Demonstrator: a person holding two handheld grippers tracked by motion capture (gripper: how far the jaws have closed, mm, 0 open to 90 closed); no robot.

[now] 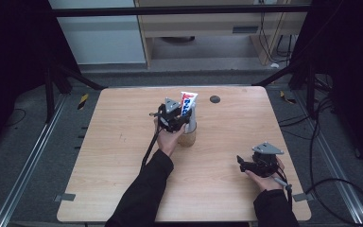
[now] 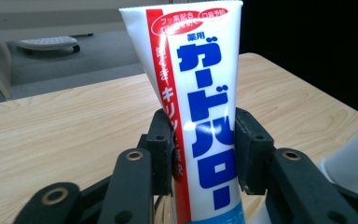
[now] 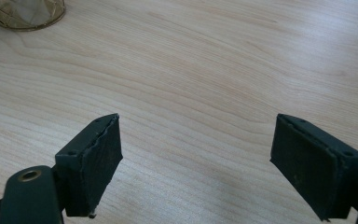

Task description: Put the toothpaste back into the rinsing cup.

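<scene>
A white toothpaste tube (image 1: 187, 105) with a red stripe and blue lettering (image 2: 200, 93) stands upright in a gold wire cup (image 1: 187, 137) near the table's middle. My left gripper (image 1: 184, 121) reaches it from the left, and its jaws lie against both edges of the tube (image 2: 204, 149). A pale item (image 2: 349, 158) sits just right of the tube; what it is I cannot tell. My right gripper (image 1: 240, 161) rests low over the table at the front right. Its jaws stand wide open (image 3: 196, 163) over bare wood, and the cup's base (image 3: 25, 11) lies far off.
The wooden table (image 1: 123, 156) has a small black round spot (image 1: 214, 99) near its far edge. Black frame legs and cables lie on the floor to the right (image 1: 340, 189). A pale cabinet (image 1: 208, 28) stands beyond the table.
</scene>
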